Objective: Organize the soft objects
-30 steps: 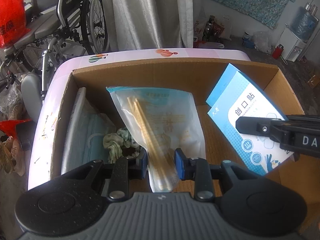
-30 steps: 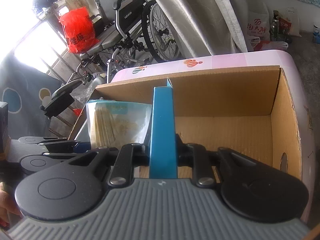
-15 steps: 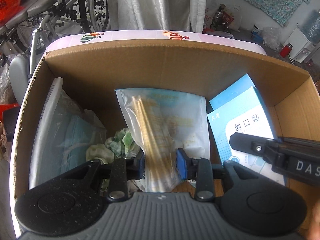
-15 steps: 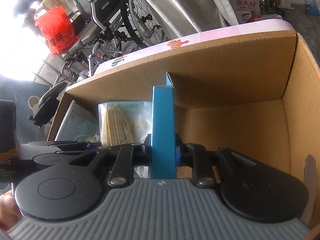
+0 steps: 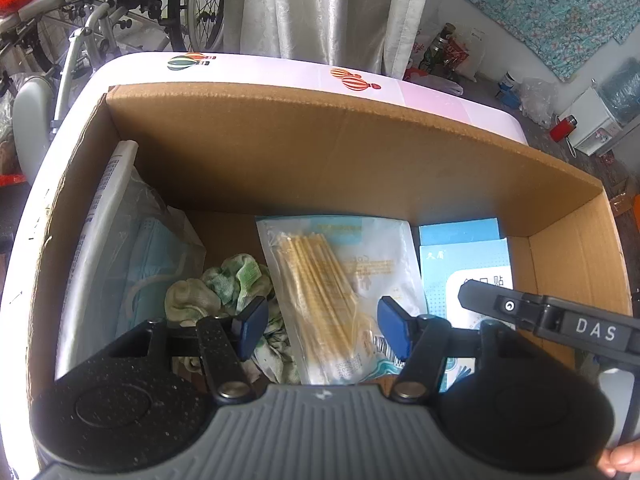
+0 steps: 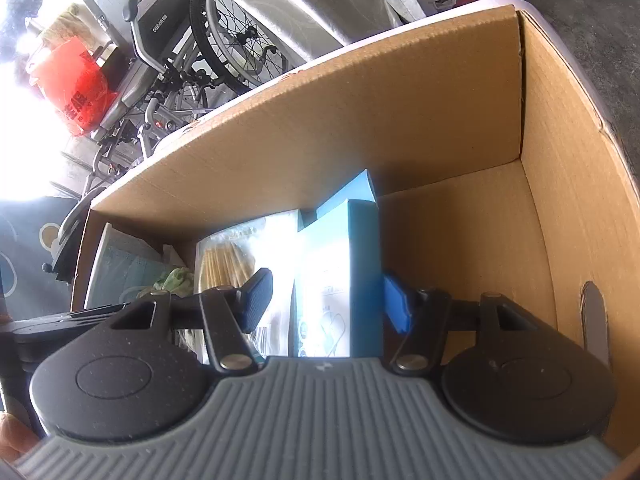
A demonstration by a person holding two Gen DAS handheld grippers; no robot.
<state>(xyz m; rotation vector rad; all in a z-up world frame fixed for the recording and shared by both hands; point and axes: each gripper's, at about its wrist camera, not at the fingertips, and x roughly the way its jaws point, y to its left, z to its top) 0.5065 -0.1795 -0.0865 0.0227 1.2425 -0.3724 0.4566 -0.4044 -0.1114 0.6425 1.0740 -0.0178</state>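
An open cardboard box (image 5: 320,152) holds everything. My left gripper (image 5: 322,328) hangs inside it, its jaws opening. The clear bag of cotton swabs (image 5: 320,280) lies on the floor of the box between the pads, and neither pad presses on it. Left of the bag sit a crumpled green cloth (image 5: 228,280) and a pack of blue face masks (image 5: 132,264). The jaws of my right gripper (image 6: 326,304) are also opening. The blue plaster box (image 6: 360,264) stands between its pads, free of them and leaning toward the swab bag (image 6: 240,256).
The cardboard box stands on a pink-white tabletop (image 5: 280,72). Its right part has bare floor (image 6: 460,248) beside the blue box. A wheelchair (image 6: 188,40), a red bag (image 6: 76,88) and a grey curtain (image 5: 320,8) are behind the table. A fingertip (image 5: 624,460) shows at the lower right.
Both grippers sank into the box and their jaws spread. The left one let go of the swab bag, which now lies flat. The right one let go of the blue box.
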